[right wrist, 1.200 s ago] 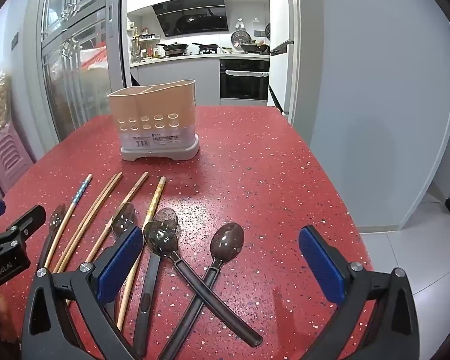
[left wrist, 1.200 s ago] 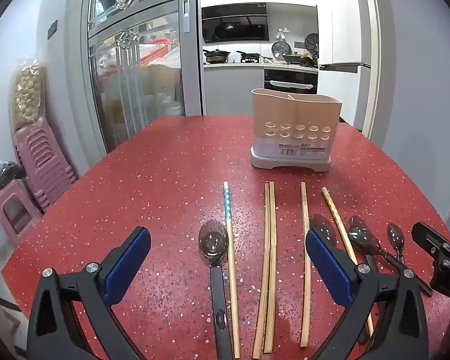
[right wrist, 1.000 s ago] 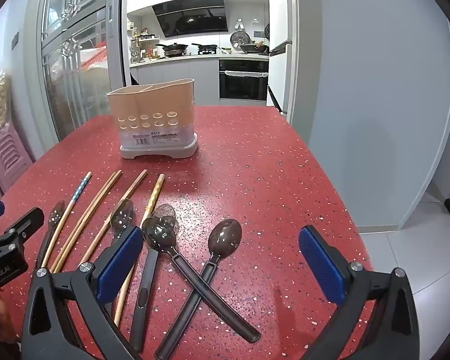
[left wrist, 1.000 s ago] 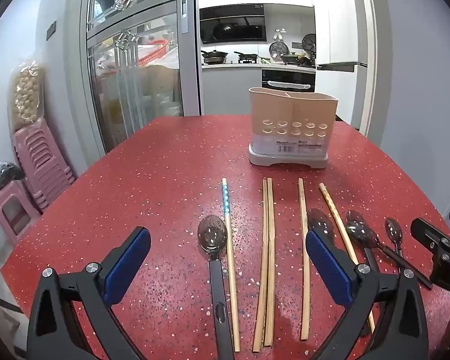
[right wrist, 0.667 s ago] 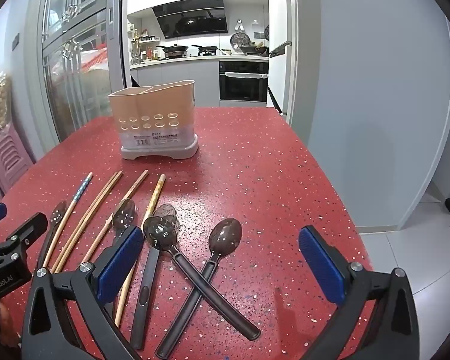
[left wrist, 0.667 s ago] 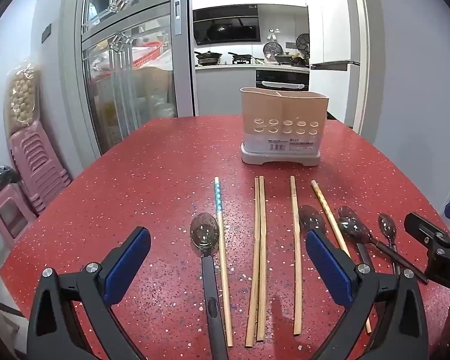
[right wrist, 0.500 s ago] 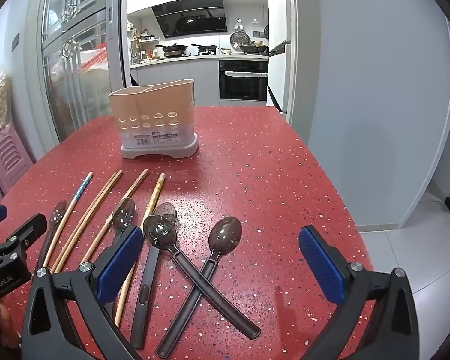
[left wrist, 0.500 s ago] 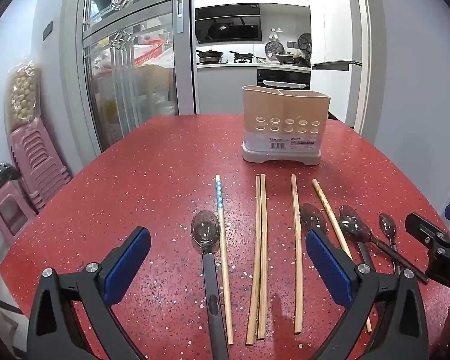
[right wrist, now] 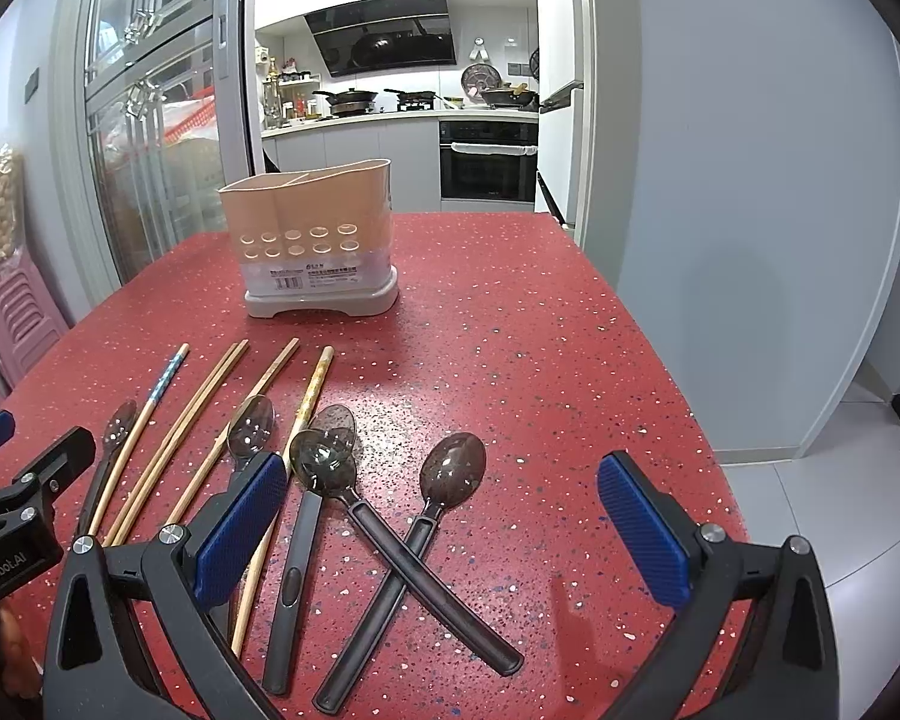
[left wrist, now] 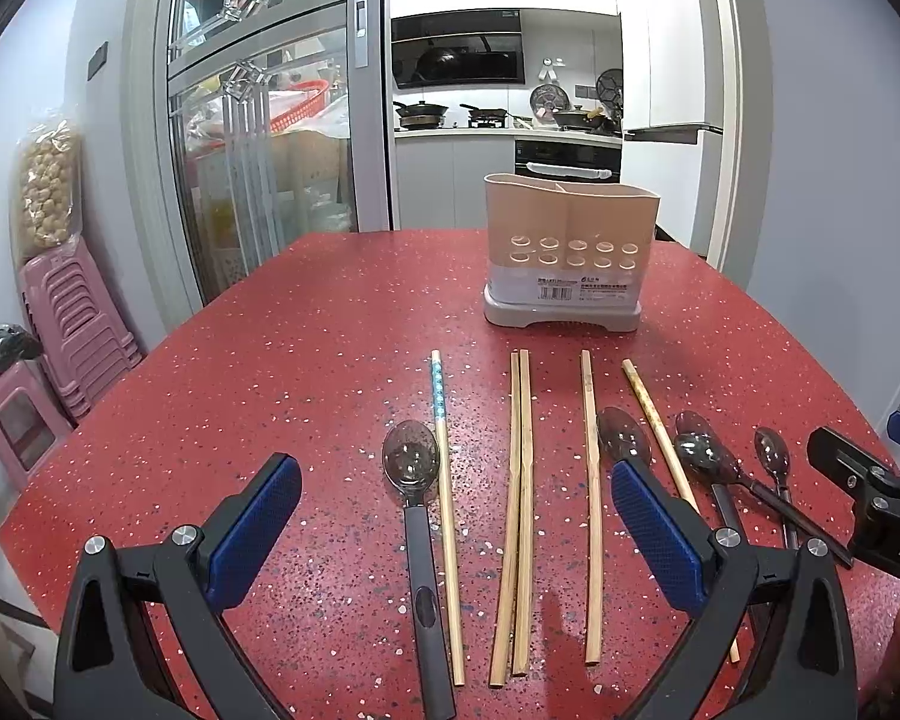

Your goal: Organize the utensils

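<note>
Little had shifted since the frames of a second before: both wrist views had drifted only slightly, and every utensil lay where it had lain on the red speckled tabletop [left wrist: 306,324].

From the left wrist view, the left gripper [left wrist: 456,522] hung low over the near edge with its blue-padded jaws spread wide and nothing between them. At twelve o'clock, well apart from it, stood the beige perforated plastic utensil holder [left wrist: 570,240] on its grey base, upright. Between holder and gripper lay the wooden chopsticks: a blue-patterned chopstick [left wrist: 444,480], a pair of plain bamboo chopsticks [left wrist: 519,480] touching side by side, a single plain chopstick [left wrist: 591,480], and a speckled chopstick [left wrist: 654,420] angled toward one o'clock. A dark translucent spoon with a black handle [left wrist: 411,462] lay just beside the blue-patterned chopstick, on its left.

From the right wrist view, the right gripper [right wrist: 444,534] was likewise splayed open and empty above the table. Under it, at about eleven o'clock, two dark spoons [right wrist: 450,468] lay with their handles crossed in an X. A third dark spoon [right wrist: 336,420] rested with its bowl partly under the bowl of one crossed spoon, and a fourth spoon [right wrist: 249,420] lay just left of the speckled chopstick. The holder stood at eleven o'clock, far from them.
</note>
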The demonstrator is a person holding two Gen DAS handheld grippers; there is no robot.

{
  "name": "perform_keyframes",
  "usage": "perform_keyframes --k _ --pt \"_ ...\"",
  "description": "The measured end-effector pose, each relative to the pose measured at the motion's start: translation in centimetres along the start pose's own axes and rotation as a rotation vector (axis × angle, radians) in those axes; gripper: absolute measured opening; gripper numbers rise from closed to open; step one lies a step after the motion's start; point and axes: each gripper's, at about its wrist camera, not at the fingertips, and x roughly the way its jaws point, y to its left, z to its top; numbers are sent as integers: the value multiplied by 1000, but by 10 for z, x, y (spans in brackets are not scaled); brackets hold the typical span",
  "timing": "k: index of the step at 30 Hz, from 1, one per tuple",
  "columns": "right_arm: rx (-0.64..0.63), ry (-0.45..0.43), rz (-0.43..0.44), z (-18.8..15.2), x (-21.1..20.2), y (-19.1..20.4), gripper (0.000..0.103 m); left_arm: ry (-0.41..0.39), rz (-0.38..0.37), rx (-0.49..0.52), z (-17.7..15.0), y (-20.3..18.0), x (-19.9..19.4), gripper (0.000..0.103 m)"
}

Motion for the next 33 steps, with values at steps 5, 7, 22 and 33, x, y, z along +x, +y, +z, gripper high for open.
perform_keyframes --k 5,7,22,33 --pt "-1 1 -1 0 0 0 103 -4 -2 2 -1 0 -1 103" --pt "-1 0 1 0 0 0 103 -5 -4 3 -1 0 -1 103" --pt "-1 -1 2 -1 0 1 103 -5 -3 -1 -1 0 -4 103" --pt "-1 0 3 -1 0 1 103 -4 -4 -1 -1 0 -3 103"
